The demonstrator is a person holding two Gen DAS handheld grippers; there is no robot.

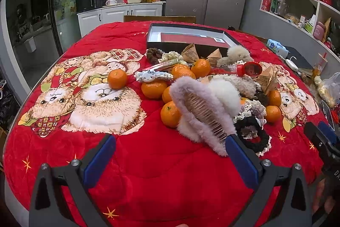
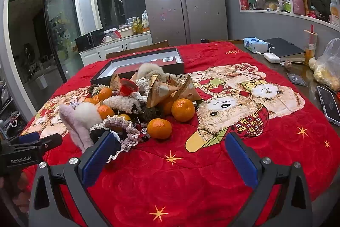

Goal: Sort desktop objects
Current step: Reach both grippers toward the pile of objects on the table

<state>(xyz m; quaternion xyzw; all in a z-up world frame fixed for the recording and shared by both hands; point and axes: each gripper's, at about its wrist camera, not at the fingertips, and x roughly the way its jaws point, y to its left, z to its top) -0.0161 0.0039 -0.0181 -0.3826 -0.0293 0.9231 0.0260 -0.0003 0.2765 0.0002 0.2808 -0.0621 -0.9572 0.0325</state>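
A fluffy pale-pink hair comb [image 1: 204, 112], its metal teeth showing, leans at the near side of the pile in the table's middle, touching the left gripper's [image 1: 170, 154] right finger; both jaws gape wide. The right gripper [image 2: 170, 152] is spread too, gripping nothing. Tangerines [image 2: 183, 110], scrunchies [image 2: 123, 129] and paper packets [image 2: 159, 90] crowd around. The box [image 2: 136, 66] beyond holds a red card.

a table covered by a red bear-print blanket [image 2: 212, 173] carries a heap of tangerines [image 2: 183, 110], fuzzy hair clips [image 1: 199, 112], crocheted scrunchies [image 2: 125, 131] and paper packets [image 2: 161, 90], with a shallow black box [image 1: 191, 35] behind it
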